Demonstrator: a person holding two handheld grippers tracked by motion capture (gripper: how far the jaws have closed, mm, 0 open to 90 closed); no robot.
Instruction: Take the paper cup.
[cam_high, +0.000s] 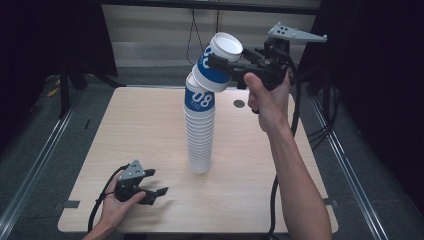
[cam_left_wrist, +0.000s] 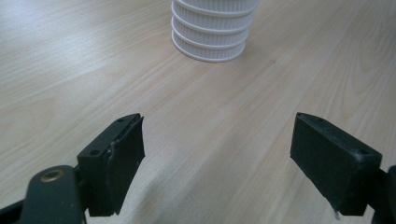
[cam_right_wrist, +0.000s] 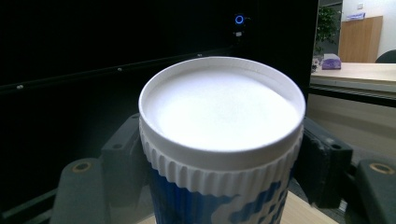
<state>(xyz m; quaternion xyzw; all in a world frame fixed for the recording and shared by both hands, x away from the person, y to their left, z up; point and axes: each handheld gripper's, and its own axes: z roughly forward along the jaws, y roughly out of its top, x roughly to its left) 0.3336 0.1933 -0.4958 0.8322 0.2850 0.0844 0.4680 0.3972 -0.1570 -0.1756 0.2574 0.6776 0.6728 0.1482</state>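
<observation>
- The right tongs (cam_high: 220, 64), held in the person's right hand (cam_high: 267, 100) high above the far side of the counter, are clamped on a blue-and-white paper cup (cam_high: 217, 62) turned bottom-up.
- In the high view that cup tilts, its white base pointing up and to the right, its wide rim sitting over the top of the stack.
- In the right gripper view the cup's (cam_right_wrist: 222, 140) round white base with its ribbed edge faces the camera, and the black jaws press against its blue printed wall on either side.
- The tall stack of nested white paper cups (cam_high: 199, 130) stands upright near the middle of the pale wooden counter (cam_high: 140, 130); its topmost cup shows a blue band with white numerals.
- The held cup touches or just overlaps the top of the stack; I cannot tell whether it is seated on it or partly off.
- The left tongs (cam_high: 152, 192) lie low at the near left part of the counter in the person's left hand (cam_high: 117, 205), well apart from the stack.
- In the left gripper view the left tongs (cam_left_wrist: 217, 154) stand wide apart with bare wood between them, gripping nothing; the ribbed foot of the stack (cam_left_wrist: 212, 32) is ahead of them.
- A small dark round hole (cam_high: 239, 104) sits in the counter to the right of the stack.
</observation>
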